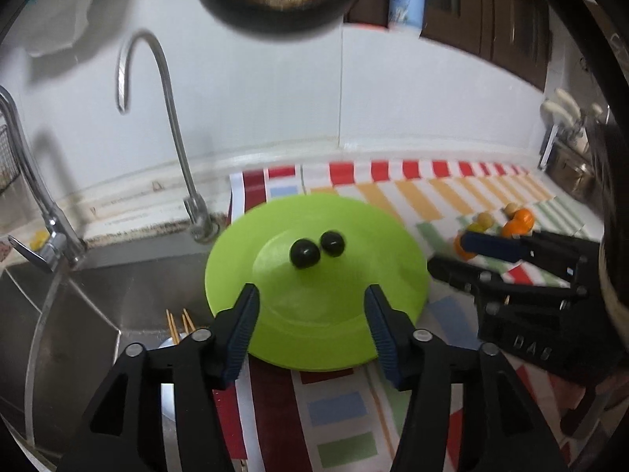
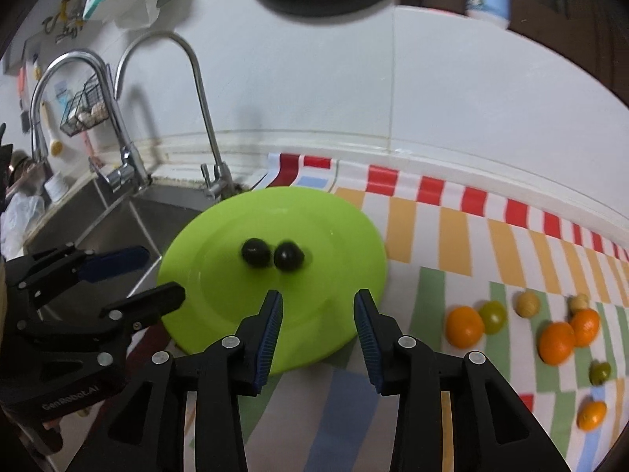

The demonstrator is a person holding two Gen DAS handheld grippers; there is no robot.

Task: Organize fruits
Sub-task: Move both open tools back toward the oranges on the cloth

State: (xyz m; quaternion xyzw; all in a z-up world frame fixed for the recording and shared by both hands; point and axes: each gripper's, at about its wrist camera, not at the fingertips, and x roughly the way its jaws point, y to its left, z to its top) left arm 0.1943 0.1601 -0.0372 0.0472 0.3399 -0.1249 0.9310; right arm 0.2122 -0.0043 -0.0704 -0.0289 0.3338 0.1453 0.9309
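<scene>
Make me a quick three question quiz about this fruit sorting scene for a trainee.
1. True or false: the green plate holds two dark fruits.
2. Which fruits lie on the striped cloth right of the plate? A) oranges B) bananas C) strawberries
3. Fill in: what is held between the fingers of the left gripper and the right gripper? ______

Key
1. True; the two lie side by side near the plate's middle.
2. A; small green and yellowish fruits lie among them.
3. Nothing; both grippers stand open over the plate's near rim.
</scene>
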